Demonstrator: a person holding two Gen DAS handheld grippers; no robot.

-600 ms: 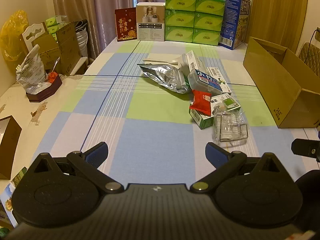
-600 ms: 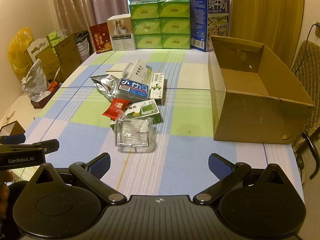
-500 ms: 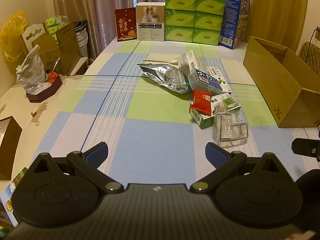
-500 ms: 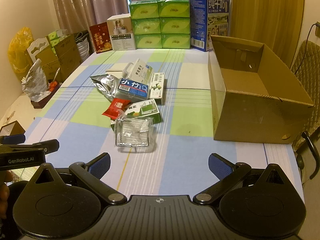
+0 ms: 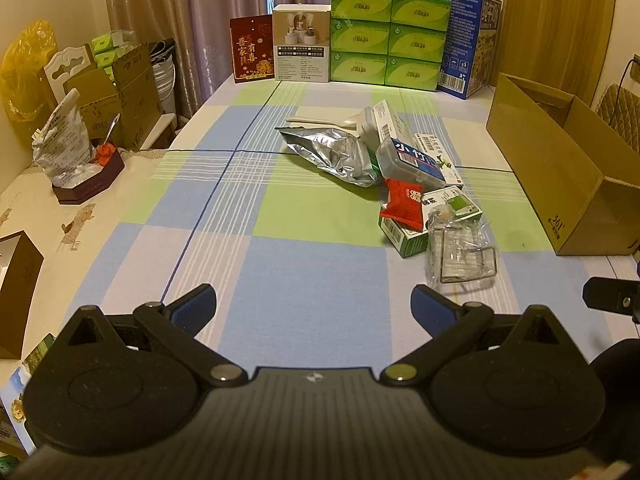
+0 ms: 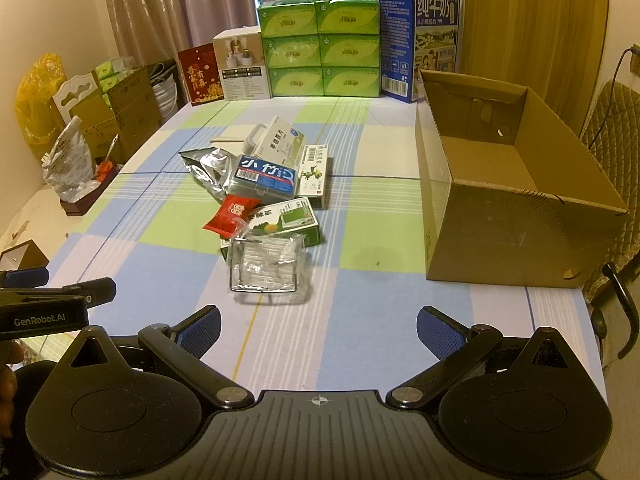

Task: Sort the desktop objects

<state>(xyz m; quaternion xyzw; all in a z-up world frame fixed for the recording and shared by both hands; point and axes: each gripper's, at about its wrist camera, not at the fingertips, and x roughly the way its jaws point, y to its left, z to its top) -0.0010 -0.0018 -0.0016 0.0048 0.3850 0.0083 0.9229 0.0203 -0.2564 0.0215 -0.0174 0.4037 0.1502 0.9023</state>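
Note:
A pile of small objects lies mid-table: a clear plastic packet with a wire frame point(image 6: 267, 270) point(image 5: 460, 254) nearest, a green box point(image 6: 286, 222), a red sachet point(image 6: 230, 214) point(image 5: 404, 202), a blue-labelled box point(image 6: 264, 178) point(image 5: 412, 160), a silver foil bag point(image 5: 336, 152) point(image 6: 208, 166) and white medicine boxes point(image 6: 316, 170). An open, empty cardboard box point(image 6: 516, 184) point(image 5: 560, 168) stands to the right. My left gripper point(image 5: 314, 304) is open and empty, short of the pile and to its left. My right gripper point(image 6: 318, 328) is open and empty, just short of the clear packet.
Green tissue boxes point(image 6: 320, 46), a blue milk carton point(image 6: 418, 38), a white box point(image 6: 240, 66) and a red card point(image 6: 200, 74) line the table's far edge. A bag on a dark tray point(image 5: 76, 160) and cartons point(image 5: 120, 96) stand left. A chair point(image 6: 612, 128) stands behind the cardboard box.

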